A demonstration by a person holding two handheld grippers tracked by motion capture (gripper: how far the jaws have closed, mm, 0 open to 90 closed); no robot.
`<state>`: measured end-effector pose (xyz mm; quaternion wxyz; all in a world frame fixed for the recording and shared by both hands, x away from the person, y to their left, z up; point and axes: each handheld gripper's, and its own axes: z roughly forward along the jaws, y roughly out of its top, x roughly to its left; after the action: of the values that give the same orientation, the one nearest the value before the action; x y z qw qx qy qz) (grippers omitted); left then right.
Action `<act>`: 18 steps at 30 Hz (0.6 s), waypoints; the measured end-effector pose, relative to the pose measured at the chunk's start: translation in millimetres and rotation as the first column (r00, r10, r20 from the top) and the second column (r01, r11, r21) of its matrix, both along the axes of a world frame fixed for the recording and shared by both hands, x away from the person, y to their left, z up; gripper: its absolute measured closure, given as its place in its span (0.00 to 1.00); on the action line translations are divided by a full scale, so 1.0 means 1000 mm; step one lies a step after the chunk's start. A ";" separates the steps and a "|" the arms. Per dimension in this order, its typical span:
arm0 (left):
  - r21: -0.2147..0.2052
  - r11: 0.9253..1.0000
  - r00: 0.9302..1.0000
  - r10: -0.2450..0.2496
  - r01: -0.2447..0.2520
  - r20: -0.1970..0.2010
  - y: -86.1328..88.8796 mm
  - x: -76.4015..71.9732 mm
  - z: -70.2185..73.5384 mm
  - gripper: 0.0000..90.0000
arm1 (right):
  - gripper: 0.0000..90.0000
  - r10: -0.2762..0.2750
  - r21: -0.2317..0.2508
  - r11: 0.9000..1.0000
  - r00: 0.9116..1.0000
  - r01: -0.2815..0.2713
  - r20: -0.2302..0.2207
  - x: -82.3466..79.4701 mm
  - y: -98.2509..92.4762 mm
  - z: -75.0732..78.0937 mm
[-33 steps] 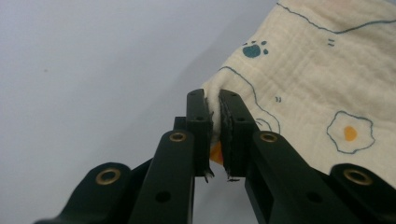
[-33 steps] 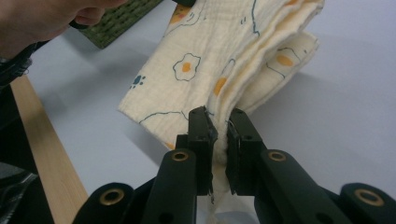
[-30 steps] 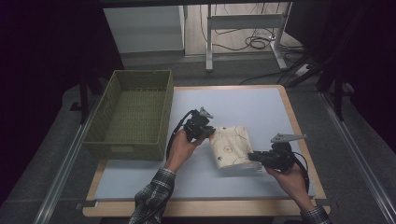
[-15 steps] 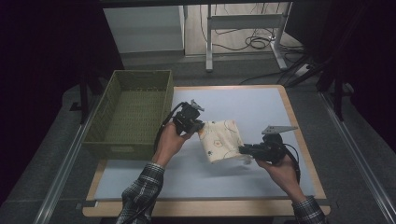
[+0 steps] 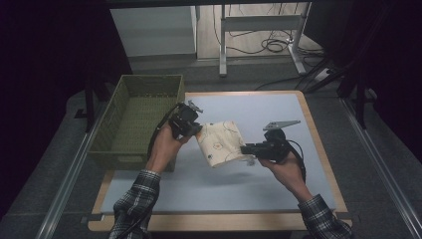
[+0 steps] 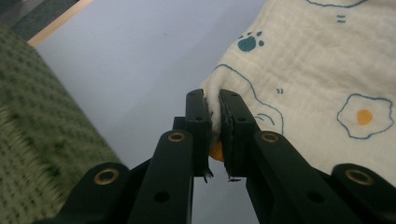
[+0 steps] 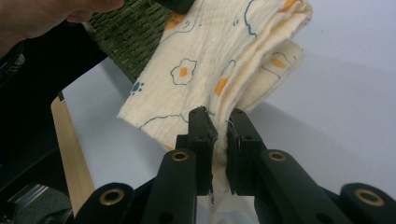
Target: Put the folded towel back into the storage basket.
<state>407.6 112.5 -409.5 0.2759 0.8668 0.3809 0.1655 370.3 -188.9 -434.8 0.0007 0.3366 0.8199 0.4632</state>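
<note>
While each claw pinches it, folded cloth [image 5: 219, 143] hangs above table [image 5: 278, 114].

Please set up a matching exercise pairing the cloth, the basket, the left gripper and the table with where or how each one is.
1 cloth
2 basket
3 left gripper
4 table

a green, at the table's left edge
b held off the table by both grippers
c shut on the cloth's basket-side edge
d pale blue top, wooden rim

Pairs: 1-b, 2-a, 3-c, 4-d

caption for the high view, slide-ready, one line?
Left gripper and right gripper, jaws shut on opposite edges, hold a folded cream cloth above the table beside a green basket.
</note>
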 end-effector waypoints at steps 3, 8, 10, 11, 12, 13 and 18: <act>-0.002 1.000 1.000 0.010 -0.010 0.003 0.006 -0.001 0.004 0.92 | 0.90 0.009 0.001 1.000 1.000 -0.009 -0.001 0.003 0.006 0.003; 0.013 0.999 0.999 0.038 -0.038 0.023 0.025 -0.004 0.017 0.92 | 0.90 0.032 0.010 0.999 0.999 -0.032 -0.002 0.010 0.022 0.010; 0.011 0.999 0.999 0.044 -0.044 0.029 0.028 -0.004 0.019 0.92 | 0.90 0.037 0.008 0.999 0.999 -0.037 -0.002 0.012 0.027 0.012; 0.015 0.998 0.998 0.053 -0.053 0.033 0.034 -0.005 0.023 0.92 | 0.90 0.042 0.011 0.999 0.999 -0.042 0.000 0.014 0.030 0.013; 0.015 0.998 0.998 0.059 -0.060 0.037 0.037 -0.006 0.024 0.92 | 0.90 0.045 0.014 0.999 0.999 -0.045 -0.003 0.015 0.033 0.014; 0.015 0.998 0.998 0.059 -0.060 0.037 0.037 -0.006 0.024 0.92 | 0.90 0.045 0.014 0.999 0.999 -0.045 -0.003 0.015 0.033 0.014; 0.024 0.996 0.995 0.087 -0.088 0.047 0.055 -0.006 0.034 0.92 | 0.90 0.061 0.022 0.998 0.998 -0.061 -0.006 0.023 0.050 0.022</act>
<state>401.7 167.0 -375.8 0.2656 0.8488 0.4099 0.2023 392.9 -138.4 -412.7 -0.0199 0.3129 0.8245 0.4710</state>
